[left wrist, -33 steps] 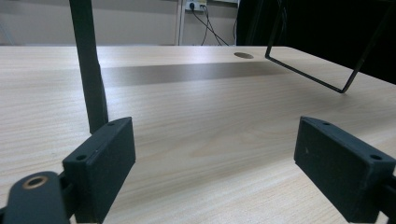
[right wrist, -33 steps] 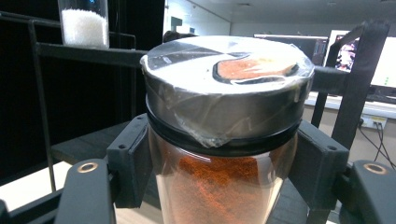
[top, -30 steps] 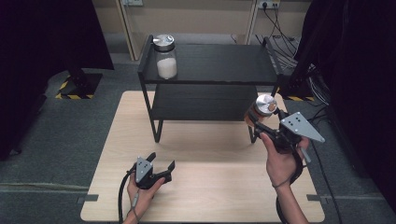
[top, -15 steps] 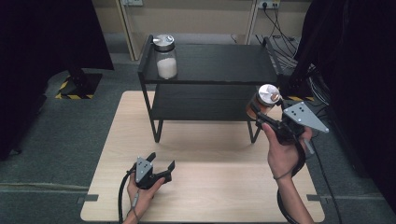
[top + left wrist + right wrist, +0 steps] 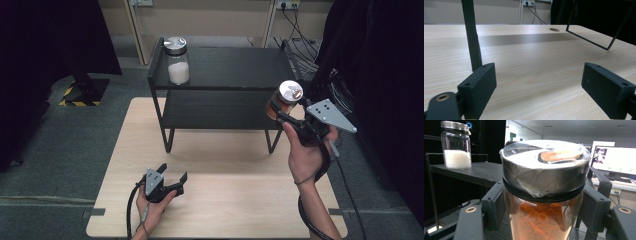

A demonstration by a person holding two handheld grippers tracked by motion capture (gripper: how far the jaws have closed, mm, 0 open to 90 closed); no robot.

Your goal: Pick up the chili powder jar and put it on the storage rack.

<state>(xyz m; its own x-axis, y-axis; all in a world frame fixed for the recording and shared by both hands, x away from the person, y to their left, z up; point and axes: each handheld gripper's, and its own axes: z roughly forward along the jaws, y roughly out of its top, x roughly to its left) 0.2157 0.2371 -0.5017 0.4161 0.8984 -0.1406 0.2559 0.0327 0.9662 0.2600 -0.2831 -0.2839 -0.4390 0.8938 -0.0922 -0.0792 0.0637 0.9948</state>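
My right gripper (image 5: 278,111) is shut on a glass jar of orange-red powder (image 5: 284,100) with a steel lid, held upright in the air at the right end of the black two-tier shelf (image 5: 230,67), about level with its top. In the right gripper view the jar of orange-red powder (image 5: 543,195) sits between both pads (image 5: 495,203). A second jar with white grains (image 5: 177,61) stands on the shelf's top tier at its left end, and the jar with white grains (image 5: 456,145) appears far left in the right gripper view. My left gripper (image 5: 172,176) rests low on the wooden table (image 5: 220,200), open with nothing between its jaws (image 5: 539,87).
The shelf's lower tier (image 5: 215,112) is bare. A shelf leg (image 5: 472,37) stands just ahead of my left gripper. Cables (image 5: 305,60) and dark equipment lie right of the table. The table's front half is bare wood.
My right gripper has lifted the orange-red powder jar from beside the shelf's lower tier up toward the top tier. The left gripper has stayed put.
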